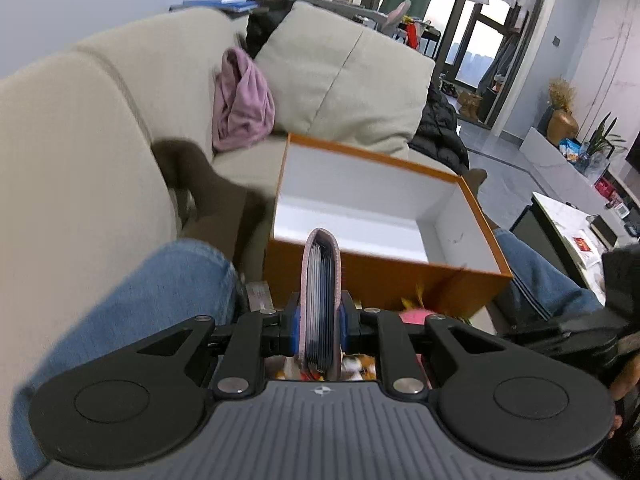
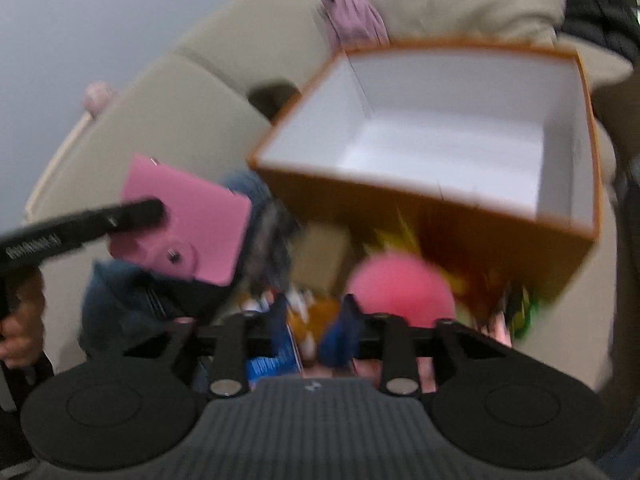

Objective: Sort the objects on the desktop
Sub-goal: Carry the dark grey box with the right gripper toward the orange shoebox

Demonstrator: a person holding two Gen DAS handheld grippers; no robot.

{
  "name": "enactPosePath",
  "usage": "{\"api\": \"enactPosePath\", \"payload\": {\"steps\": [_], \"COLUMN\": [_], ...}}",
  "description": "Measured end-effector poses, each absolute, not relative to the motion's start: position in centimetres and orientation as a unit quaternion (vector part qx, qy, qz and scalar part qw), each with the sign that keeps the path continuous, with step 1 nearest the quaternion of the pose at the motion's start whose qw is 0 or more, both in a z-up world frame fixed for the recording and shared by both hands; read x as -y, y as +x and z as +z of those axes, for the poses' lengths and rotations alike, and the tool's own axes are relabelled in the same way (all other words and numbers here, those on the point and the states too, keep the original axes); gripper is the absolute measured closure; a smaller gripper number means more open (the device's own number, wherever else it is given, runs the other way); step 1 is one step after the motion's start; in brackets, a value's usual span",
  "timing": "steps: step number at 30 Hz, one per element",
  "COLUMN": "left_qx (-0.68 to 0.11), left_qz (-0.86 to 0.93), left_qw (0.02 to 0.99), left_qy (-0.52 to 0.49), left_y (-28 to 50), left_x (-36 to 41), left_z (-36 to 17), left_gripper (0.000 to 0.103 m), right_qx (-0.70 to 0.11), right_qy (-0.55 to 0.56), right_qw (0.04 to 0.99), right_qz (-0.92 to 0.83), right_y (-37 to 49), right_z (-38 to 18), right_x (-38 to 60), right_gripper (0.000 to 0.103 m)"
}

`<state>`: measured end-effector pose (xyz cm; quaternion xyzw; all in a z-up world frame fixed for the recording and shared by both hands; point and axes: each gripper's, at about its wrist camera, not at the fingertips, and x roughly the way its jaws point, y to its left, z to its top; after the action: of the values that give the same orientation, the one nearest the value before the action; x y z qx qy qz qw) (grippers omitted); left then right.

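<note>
At the bottom middle of the left view, the left tool (image 1: 320,326) pinches a pink card holder (image 1: 321,300) on edge, just before the orange box (image 1: 384,276). It looks light, stiff and thin; flat sides grip best. The right tool (image 2: 314,322) is spread, holding nothing.

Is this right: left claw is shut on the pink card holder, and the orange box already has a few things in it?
One thing is wrong. The left claw is shut on the pink card holder, but the orange box holds nothing: the left wrist view shows bare white walls and floor, and the right wrist view agrees.
</note>
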<state>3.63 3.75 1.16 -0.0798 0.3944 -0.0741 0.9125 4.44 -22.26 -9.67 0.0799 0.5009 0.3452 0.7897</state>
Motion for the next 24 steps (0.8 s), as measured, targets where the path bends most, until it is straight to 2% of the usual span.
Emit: {"api": "enactPosePath", "payload": {"steps": [2, 4, 7, 9, 13, 24], "left_qx": [-0.399, -0.402, -0.408, -0.407, -0.402, -0.395], "left_qz": [-0.073, -0.072, -0.073, -0.074, -0.079, -0.09], "left_qw": [0.909, 0.907, 0.904, 0.905, 0.906, 0.909], "left_qy": [-0.091, -0.099, -0.102, -0.103, -0.104, -0.099], "left_y": [3.1, 2.7, 2.4, 2.1, 1.6, 0.0], "left_x": [-3.9, -4.0, -4.0, -4.0, -3.6, -2.5], "left_z": [0.6, 0.2, -0.3, -0.3, -0.2, 0.2], "left_gripper": [0.083, 0.083, 0.083, 0.083, 0.083, 0.083], "right_qx": [-0.519, -0.537, -0.57, -0.588, -0.613, -0.741], "right_qy": [0.079, 0.079, 0.063, 0.052, 0.034, -0.021], "right_qw": [0.784, 0.777, 0.764, 0.755, 0.732, 0.618], "right_qz": [0.332, 0.318, 0.296, 0.287, 0.295, 0.263], "right_y": [3.7, 3.3, 2.6, 2.2, 0.9, 0.8], "right_z": [-10.6, -11.4, -12.2, -12.3, -12.0, -19.2], "right_x": [23.0, 23.8, 25.0, 25.6, 26.4, 24.5], "right_gripper": [0.062, 0.054, 0.048, 0.047, 0.035, 0.034]}}
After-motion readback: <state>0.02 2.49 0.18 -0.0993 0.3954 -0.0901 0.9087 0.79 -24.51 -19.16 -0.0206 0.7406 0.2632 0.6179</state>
